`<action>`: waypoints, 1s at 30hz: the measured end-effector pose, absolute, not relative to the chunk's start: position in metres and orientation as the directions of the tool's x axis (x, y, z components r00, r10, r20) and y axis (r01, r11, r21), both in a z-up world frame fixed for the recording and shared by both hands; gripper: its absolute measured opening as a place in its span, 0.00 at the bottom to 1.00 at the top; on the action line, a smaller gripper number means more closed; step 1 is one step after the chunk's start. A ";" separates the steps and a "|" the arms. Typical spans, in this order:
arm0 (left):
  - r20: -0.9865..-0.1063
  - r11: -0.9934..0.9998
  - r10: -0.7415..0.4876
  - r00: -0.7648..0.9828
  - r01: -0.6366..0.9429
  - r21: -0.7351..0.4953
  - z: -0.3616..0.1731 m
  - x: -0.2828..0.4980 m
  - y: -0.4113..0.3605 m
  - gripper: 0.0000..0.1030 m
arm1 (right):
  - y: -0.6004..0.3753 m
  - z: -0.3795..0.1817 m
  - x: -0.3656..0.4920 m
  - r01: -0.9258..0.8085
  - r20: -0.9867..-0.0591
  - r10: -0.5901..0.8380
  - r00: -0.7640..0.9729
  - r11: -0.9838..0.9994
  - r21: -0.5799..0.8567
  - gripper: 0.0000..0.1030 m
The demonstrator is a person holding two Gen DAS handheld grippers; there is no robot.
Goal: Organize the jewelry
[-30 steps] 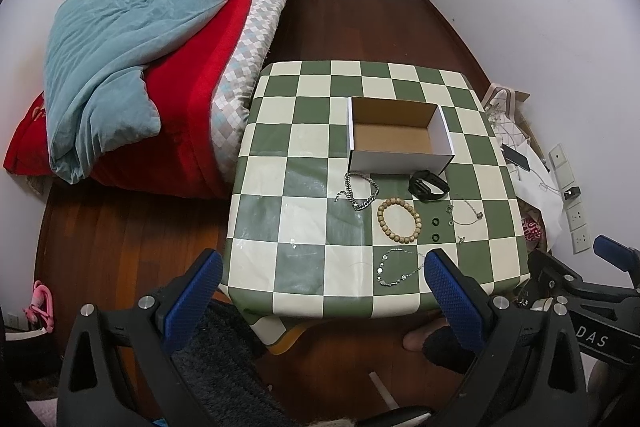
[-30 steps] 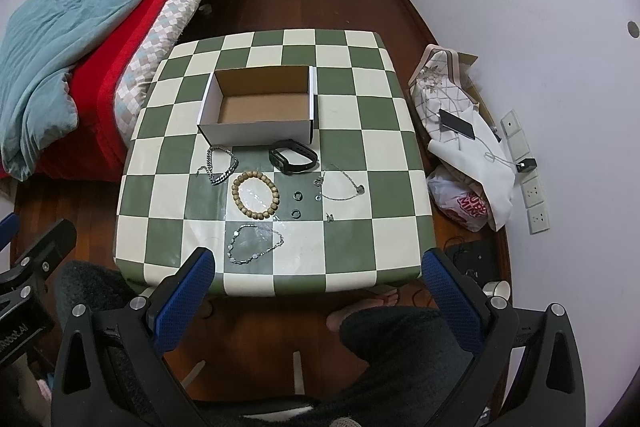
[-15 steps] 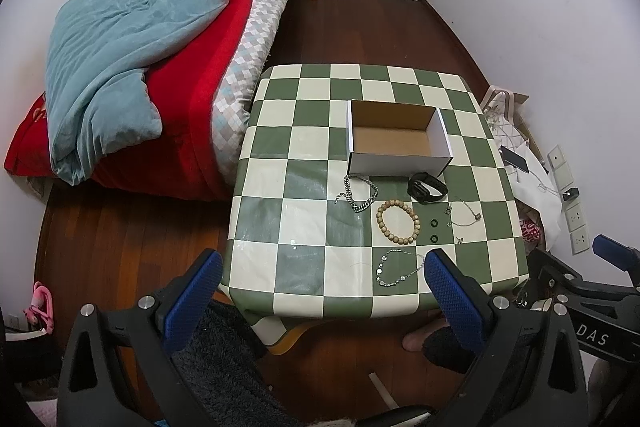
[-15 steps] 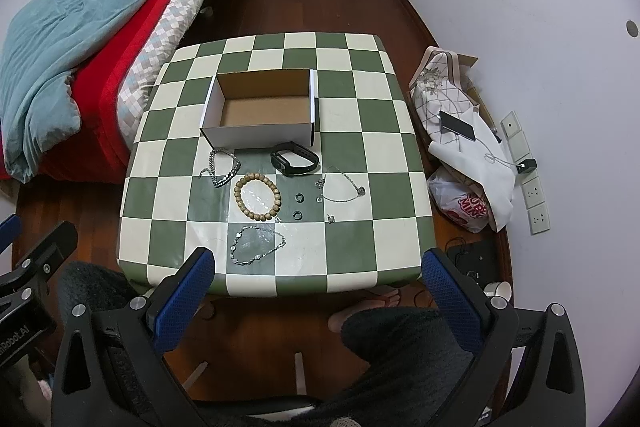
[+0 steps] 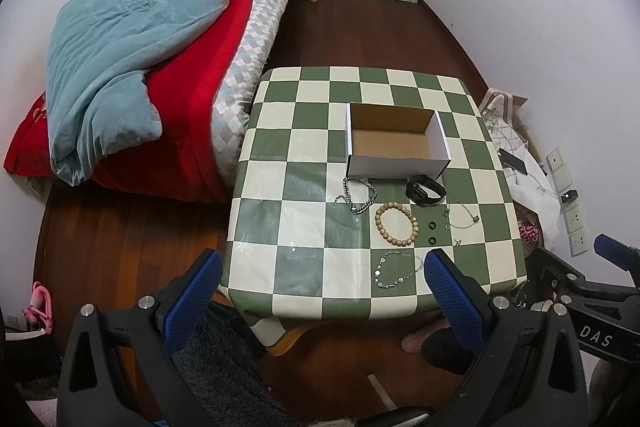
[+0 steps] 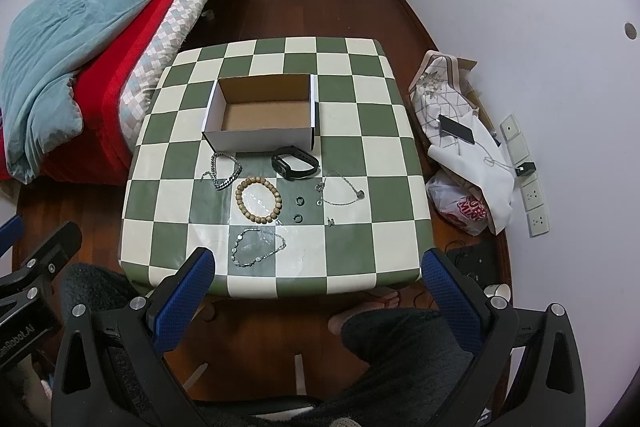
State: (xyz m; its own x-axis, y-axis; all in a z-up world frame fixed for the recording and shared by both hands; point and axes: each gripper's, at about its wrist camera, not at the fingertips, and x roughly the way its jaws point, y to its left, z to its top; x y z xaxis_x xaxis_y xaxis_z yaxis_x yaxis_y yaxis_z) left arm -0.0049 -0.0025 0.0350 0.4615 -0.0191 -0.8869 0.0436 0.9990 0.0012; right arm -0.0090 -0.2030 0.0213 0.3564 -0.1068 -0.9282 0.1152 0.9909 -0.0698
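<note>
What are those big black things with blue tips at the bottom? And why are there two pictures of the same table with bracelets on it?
Those are two grabbing tools that a person holds, one in each hand. Each tool carries a camera looking out along its two fingers, so you get two pictures: one from the left gripper, one from the right gripper. Both are wide open and hold nothing. They hang in front of a checkered table. On it sit an empty cardboard box, a wooden bead bracelet, a black watch band, a chunky silver chain, two thinner chains and some little rings. The jewelry probably goes into the box.
</note>
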 end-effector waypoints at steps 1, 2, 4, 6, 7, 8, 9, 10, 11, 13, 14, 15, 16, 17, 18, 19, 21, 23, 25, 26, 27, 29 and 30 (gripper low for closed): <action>-0.886 0.999 -0.019 0.463 0.044 0.002 0.035 -0.005 -0.002 1.00 | -0.203 0.021 -0.009 0.115 -0.928 -0.106 0.356 0.991 -0.069 1.00; -0.886 0.999 -0.019 0.463 0.044 0.002 0.035 -0.004 -0.003 1.00 | -0.203 0.021 -0.009 0.115 -0.928 -0.108 0.357 0.991 -0.071 1.00; -0.885 0.999 -0.020 0.465 0.043 0.001 0.035 -0.005 -0.003 1.00 | -0.203 0.021 -0.010 0.115 -0.928 -0.107 0.357 0.991 -0.070 1.00; -0.885 0.999 -0.020 0.465 0.044 0.000 0.035 -0.005 -0.002 1.00 | -0.202 0.022 -0.010 0.115 -0.928 -0.107 0.358 0.991 -0.070 1.00; -0.885 0.999 -0.020 0.465 0.043 0.000 0.035 -0.005 -0.002 1.00 | -0.201 0.023 -0.009 0.114 -0.928 -0.106 0.358 0.991 -0.070 1.00; -0.885 0.999 -0.021 0.466 0.042 -0.001 0.035 -0.005 -0.003 1.00 | -0.202 0.022 -0.010 0.114 -0.928 -0.106 0.358 0.991 -0.069 1.00; -0.884 0.999 -0.022 0.467 0.041 -0.003 0.032 -0.006 -0.001 1.00 | -0.202 0.023 -0.009 0.113 -0.928 -0.105 0.359 0.991 -0.068 1.00; -0.884 0.999 -0.022 0.468 0.041 -0.004 0.032 -0.007 -0.001 1.00 | -0.200 0.025 -0.010 0.112 -0.927 -0.105 0.361 0.991 -0.069 1.00; -0.884 0.999 -0.023 0.468 0.040 -0.005 0.032 -0.006 -0.002 1.00 | -0.200 0.026 -0.010 0.111 -0.926 -0.105 0.361 0.991 -0.069 1.00; -0.883 0.999 -0.022 0.470 0.041 -0.003 0.032 -0.007 -0.002 1.00 | -0.201 0.025 -0.011 0.113 -0.927 -0.104 0.361 0.991 -0.068 1.00; -0.882 0.999 -0.023 0.470 0.040 -0.005 0.032 -0.007 -0.001 1.00 | -0.200 0.026 -0.010 0.112 -0.926 -0.104 0.362 0.991 -0.068 1.00; -0.882 0.999 -0.024 0.470 0.040 -0.006 0.032 -0.007 -0.001 1.00 | -0.199 0.027 -0.011 0.111 -0.925 -0.105 0.365 0.991 -0.068 1.00; -0.882 0.999 -0.023 0.471 0.040 -0.005 0.032 -0.007 -0.002 1.00 | -0.198 0.028 -0.013 0.110 -0.924 -0.104 0.368 0.992 -0.068 1.00; -0.882 0.999 -0.023 0.471 0.041 -0.004 0.032 -0.007 -0.002 1.00 | -0.197 0.029 -0.014 0.109 -0.923 -0.103 0.370 0.992 -0.067 1.00; -0.881 0.999 -0.024 0.472 0.040 -0.006 0.033 -0.007 -0.001 1.00 | -0.196 0.030 -0.013 0.110 -0.923 -0.102 0.371 0.992 -0.065 1.00; -0.881 0.999 -0.024 0.472 0.040 -0.006 0.033 -0.008 -0.001 1.00 | -0.198 0.031 -0.014 0.109 -0.922 -0.099 0.373 0.992 -0.063 1.00; -0.881 0.999 -0.024 0.472 0.041 -0.006 0.033 -0.008 0.000 1.00 | -0.198 0.032 -0.013 0.113 -0.921 -0.095 0.377 0.992 -0.057 1.00; -0.879 0.999 -0.020 0.476 0.039 -0.002 0.033 -0.008 -0.001 1.00 | -0.201 0.029 -0.014 0.117 -0.921 -0.097 0.377 0.992 -0.056 1.00; -0.874 0.999 -0.003 0.487 0.037 0.017 0.031 -0.007 -0.002 1.00 | -0.205 0.026 -0.012 0.126 -0.920 -0.097 0.379 0.991 -0.053 1.00; -0.872 0.999 0.009 0.490 0.036 0.030 0.030 -0.004 -0.003 1.00 | -0.207 0.023 -0.011 0.133 -0.919 -0.101 0.380 0.990 -0.054 1.00; -0.870 0.999 0.020 0.492 0.034 0.042 0.027 -0.001 -0.004 1.00 | -0.211 0.019 -0.010 0.142 -0.919 -0.106 0.381 0.988 -0.055 1.00; -0.865 0.997 0.047 0.499 0.027 0.070 0.018 0.008 -0.007 1.00 | -0.219 0.010 -0.005 0.162 -0.916 -0.109 0.385 0.986 -0.049 1.00; -0.862 0.996 0.064 0.503 0.022 0.086 0.012 0.012 -0.008 1.00 | -0.223 0.005 -0.002 0.172 -0.915 -0.109 0.387 0.984 -0.044 1.00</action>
